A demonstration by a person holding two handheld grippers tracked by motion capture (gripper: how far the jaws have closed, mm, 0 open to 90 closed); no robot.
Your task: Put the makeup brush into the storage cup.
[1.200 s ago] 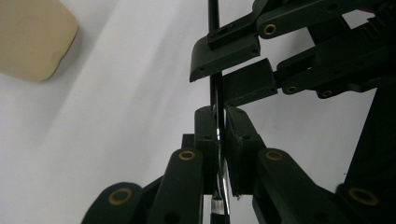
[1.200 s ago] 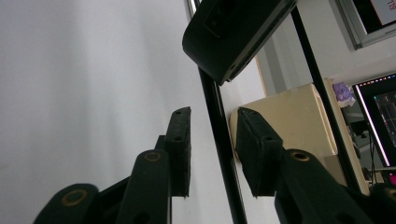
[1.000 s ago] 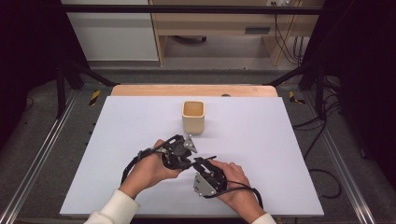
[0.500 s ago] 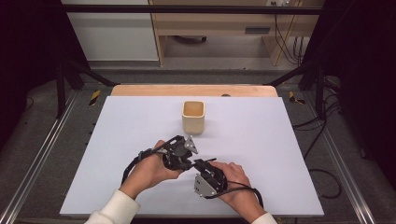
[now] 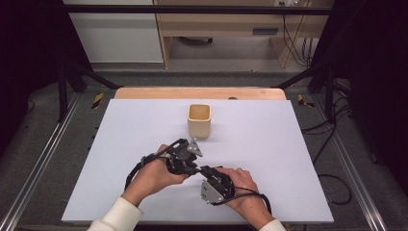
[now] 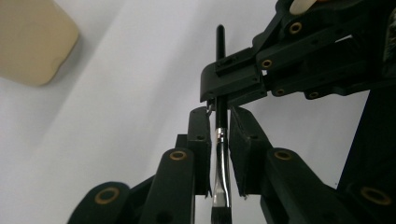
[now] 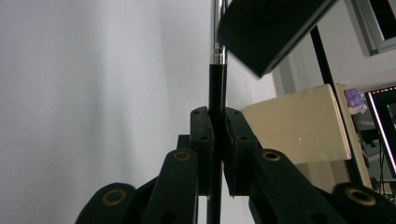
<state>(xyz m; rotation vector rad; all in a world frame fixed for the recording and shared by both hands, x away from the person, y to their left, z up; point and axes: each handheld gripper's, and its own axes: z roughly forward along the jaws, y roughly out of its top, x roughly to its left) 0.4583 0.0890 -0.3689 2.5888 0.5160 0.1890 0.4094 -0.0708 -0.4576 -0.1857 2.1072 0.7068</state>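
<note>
The brush (image 6: 220,154) is mid-handover: the right gripper (image 7: 217,140) clamps its handle, the left gripper's (image 6: 219,135) jaws have just been opening around it, and placement in the cup (image 5: 199,120) remains.

We read this as lab recording bay: white tabletop (image 5: 288,144) inside black metal frame (image 5: 192,9), loose cables (image 5: 332,139) on grey floor (image 5: 57,168), wooden bench (image 5: 216,29) behind.

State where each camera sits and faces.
High view: above the person's side, facing forward and down at the table; left hand, right hand enter below.
Left gripper view: on the left claw, along jaws that have just been opening around the brush.
Right gripper view: on the right claw, along jaws shut on the brush.
Shared: both gripper views show brush and cup.
</note>
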